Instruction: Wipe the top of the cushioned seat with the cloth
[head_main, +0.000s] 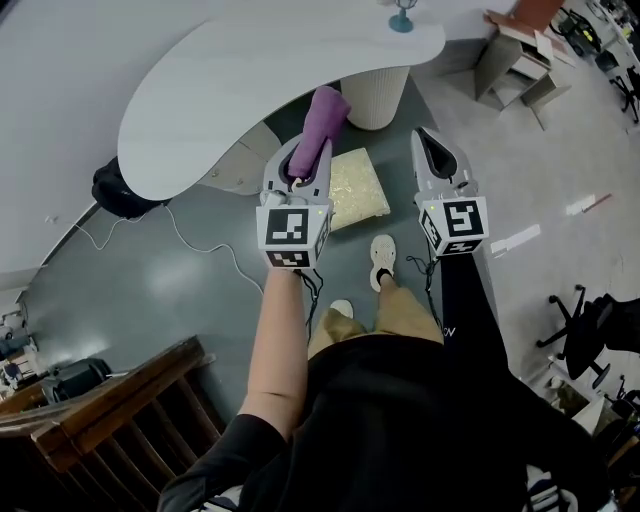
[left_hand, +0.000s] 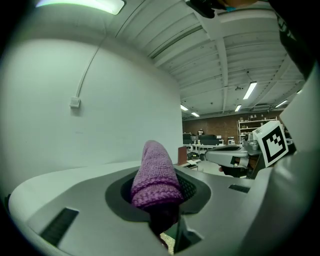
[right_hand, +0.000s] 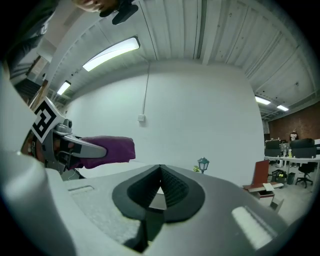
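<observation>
My left gripper (head_main: 305, 152) is shut on a rolled purple cloth (head_main: 324, 117), which sticks out forward past the jaws. In the left gripper view the cloth (left_hand: 155, 174) stands up between the closed jaws. The cushioned seat (head_main: 356, 186) is a cream square pad low on the floor, just right of and below the left gripper. My right gripper (head_main: 427, 137) hangs in the air to the right of the seat, shut with nothing in it; its jaws meet at the tip (right_hand: 160, 169). The right gripper view also shows the cloth (right_hand: 110, 150) at the left.
A large curved white table (head_main: 250, 70) on a ribbed pedestal (head_main: 375, 96) stands just beyond the seat. A black bag (head_main: 118, 190) and a cable lie at the left, a wooden railing (head_main: 110, 400) at the lower left. The person's shoe (head_main: 382, 258) is near the seat.
</observation>
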